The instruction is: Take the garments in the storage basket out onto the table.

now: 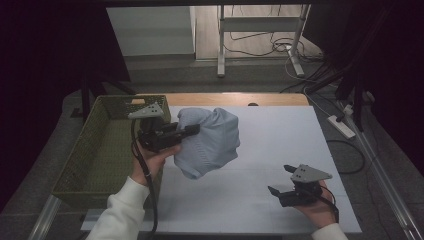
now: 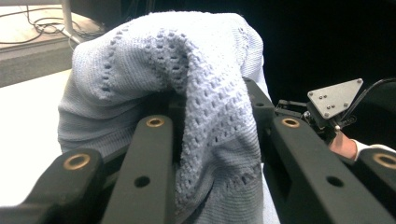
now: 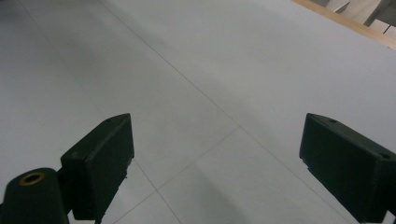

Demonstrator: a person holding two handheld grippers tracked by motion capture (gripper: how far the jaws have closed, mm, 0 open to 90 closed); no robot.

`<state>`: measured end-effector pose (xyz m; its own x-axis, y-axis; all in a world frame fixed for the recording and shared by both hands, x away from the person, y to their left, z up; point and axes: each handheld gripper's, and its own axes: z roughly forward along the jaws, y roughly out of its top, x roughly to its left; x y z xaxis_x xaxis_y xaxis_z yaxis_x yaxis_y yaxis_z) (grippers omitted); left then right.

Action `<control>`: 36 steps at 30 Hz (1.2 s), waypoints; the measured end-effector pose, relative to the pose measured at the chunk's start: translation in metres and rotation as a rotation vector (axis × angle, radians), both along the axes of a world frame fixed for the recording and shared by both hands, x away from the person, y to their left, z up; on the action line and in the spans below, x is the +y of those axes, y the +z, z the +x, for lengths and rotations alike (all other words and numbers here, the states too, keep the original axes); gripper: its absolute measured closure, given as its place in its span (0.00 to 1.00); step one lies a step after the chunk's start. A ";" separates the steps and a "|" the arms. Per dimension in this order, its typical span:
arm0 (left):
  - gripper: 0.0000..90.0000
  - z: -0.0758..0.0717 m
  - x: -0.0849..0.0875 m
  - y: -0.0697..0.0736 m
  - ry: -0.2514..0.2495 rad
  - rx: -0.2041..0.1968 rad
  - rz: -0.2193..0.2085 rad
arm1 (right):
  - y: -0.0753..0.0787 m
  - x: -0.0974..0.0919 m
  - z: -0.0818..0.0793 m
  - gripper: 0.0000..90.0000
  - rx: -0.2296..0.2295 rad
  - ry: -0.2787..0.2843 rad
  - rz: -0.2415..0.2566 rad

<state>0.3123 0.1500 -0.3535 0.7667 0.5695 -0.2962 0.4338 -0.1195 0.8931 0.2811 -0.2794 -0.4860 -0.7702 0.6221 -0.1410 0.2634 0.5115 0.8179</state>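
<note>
A light blue knitted garment (image 1: 207,142) hangs bunched above the left part of the white table (image 1: 280,140). My left gripper (image 1: 192,131) points right and is shut on it, just right of the basket. In the left gripper view the knit (image 2: 163,70) drapes over and between the black jaws of that gripper (image 2: 210,112). My right gripper (image 1: 280,179) rests low near the table's front right, open, well apart from the garment. Its two pads stand wide over bare table in the right gripper view (image 3: 217,158), with nothing between them.
A green woven basket (image 1: 75,160) stands along the table's left side. A wooden edge (image 1: 235,99) runs along the far end. On the floor beyond are a white frame (image 1: 220,45), cables and a power strip (image 1: 341,126).
</note>
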 end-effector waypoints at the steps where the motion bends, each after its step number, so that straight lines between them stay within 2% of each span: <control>1: 0.79 0.000 -0.001 0.000 -0.003 0.000 0.001 | 0.000 0.000 0.000 0.12 0.001 0.002 0.003; 14: 0.79 0.005 -0.022 -0.012 -0.031 0.022 0.013 | 0.000 -0.001 0.000 0.12 0.002 0.000 0.002; 20: 0.79 0.006 -0.030 -0.019 -0.048 0.034 0.036 | 0.000 -0.001 0.000 0.12 0.002 0.002 0.008; 36: 0.79 0.008 -0.042 -0.034 -0.058 0.060 0.044 | 0.000 -0.001 0.000 0.12 0.002 0.002 0.006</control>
<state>0.3200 0.1084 -0.3877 0.7801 0.5386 -0.3184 0.4779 -0.1846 0.8588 0.2815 -0.2800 -0.4858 -0.7718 0.6212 -0.1359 0.2640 0.5075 0.8202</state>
